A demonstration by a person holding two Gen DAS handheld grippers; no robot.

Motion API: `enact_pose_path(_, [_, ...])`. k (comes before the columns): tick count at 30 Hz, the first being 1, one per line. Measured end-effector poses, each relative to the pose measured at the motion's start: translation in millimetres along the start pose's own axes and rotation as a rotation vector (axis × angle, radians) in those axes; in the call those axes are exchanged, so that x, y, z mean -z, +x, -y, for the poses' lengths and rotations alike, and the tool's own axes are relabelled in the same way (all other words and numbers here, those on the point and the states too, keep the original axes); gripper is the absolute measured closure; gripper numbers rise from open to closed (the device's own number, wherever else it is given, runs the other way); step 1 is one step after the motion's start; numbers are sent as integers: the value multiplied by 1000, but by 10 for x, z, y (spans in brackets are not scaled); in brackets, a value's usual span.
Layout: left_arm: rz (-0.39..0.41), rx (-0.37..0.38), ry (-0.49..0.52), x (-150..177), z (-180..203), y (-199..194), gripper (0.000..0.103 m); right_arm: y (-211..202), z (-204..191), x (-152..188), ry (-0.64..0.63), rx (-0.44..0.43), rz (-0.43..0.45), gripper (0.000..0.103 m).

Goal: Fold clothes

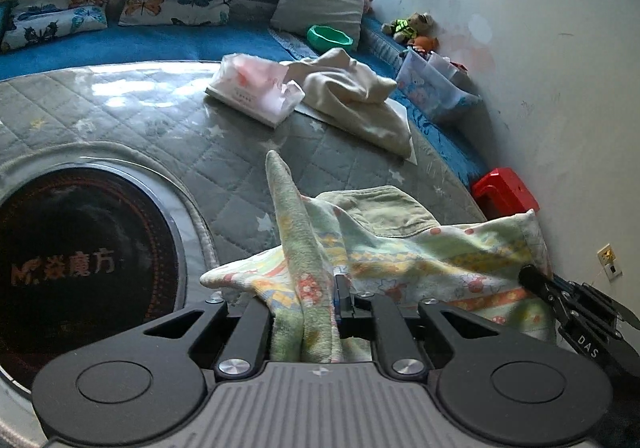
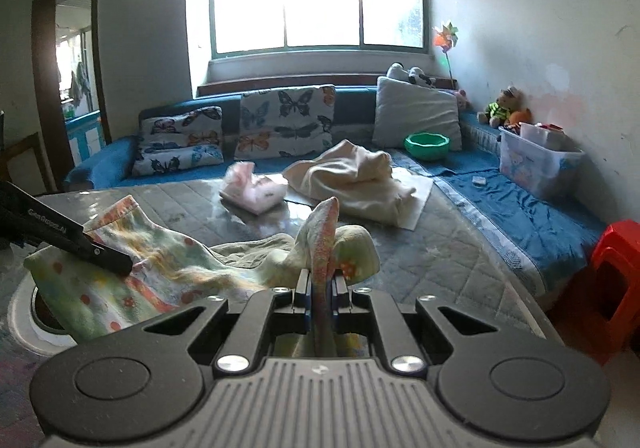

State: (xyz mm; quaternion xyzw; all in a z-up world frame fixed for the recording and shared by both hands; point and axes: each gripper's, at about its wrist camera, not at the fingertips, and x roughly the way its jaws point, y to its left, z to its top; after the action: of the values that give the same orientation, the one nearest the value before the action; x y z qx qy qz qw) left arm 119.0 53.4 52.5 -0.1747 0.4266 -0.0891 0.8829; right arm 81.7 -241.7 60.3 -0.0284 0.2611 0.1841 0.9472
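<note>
A pale green towel-like cloth with a flower print (image 1: 420,252) hangs stretched between both grippers above the quilted grey table cover (image 1: 168,128). My left gripper (image 1: 320,298) is shut on one bunched corner, which sticks up past the fingers. My right gripper (image 2: 321,282) is shut on another corner that stands upright between its pads. In the left wrist view the right gripper (image 1: 530,276) clamps the cloth's far right edge. In the right wrist view the left gripper (image 2: 116,262) grips the cloth (image 2: 132,280) at the left. An olive garment (image 1: 392,204) lies under the cloth.
A crumpled cream garment (image 2: 352,176) and a pink tissue pack (image 2: 256,190) lie farther back on the table. A dark round plate (image 1: 80,260) is set into the table at the left. A green bowl (image 2: 426,146), a plastic bin (image 2: 536,164) and a red stool (image 2: 616,268) stand at the right.
</note>
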Motion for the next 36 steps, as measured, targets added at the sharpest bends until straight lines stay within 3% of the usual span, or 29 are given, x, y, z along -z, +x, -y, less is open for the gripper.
enact_pose_path(15, [-73, -27, 12, 174, -78, 391, 85, 328, 193, 268, 33, 48, -101, 95])
enact_pose_path(20, [-74, -44, 22, 198, -91, 399, 78, 380, 229, 305, 38, 55, -120, 95])
enact_pose_path(24, [-71, -61, 23, 207, -105, 393, 66, 399, 246, 334, 37, 63, -134, 93])
enact_pose_path(33, [-57, -90, 41, 210, -100, 326, 49, 373, 298, 347, 40, 92, -142, 84])
enact_pose_path(36, [-50, -97, 49, 210, -95, 286, 45, 337, 277, 322, 34, 98, -128, 68])
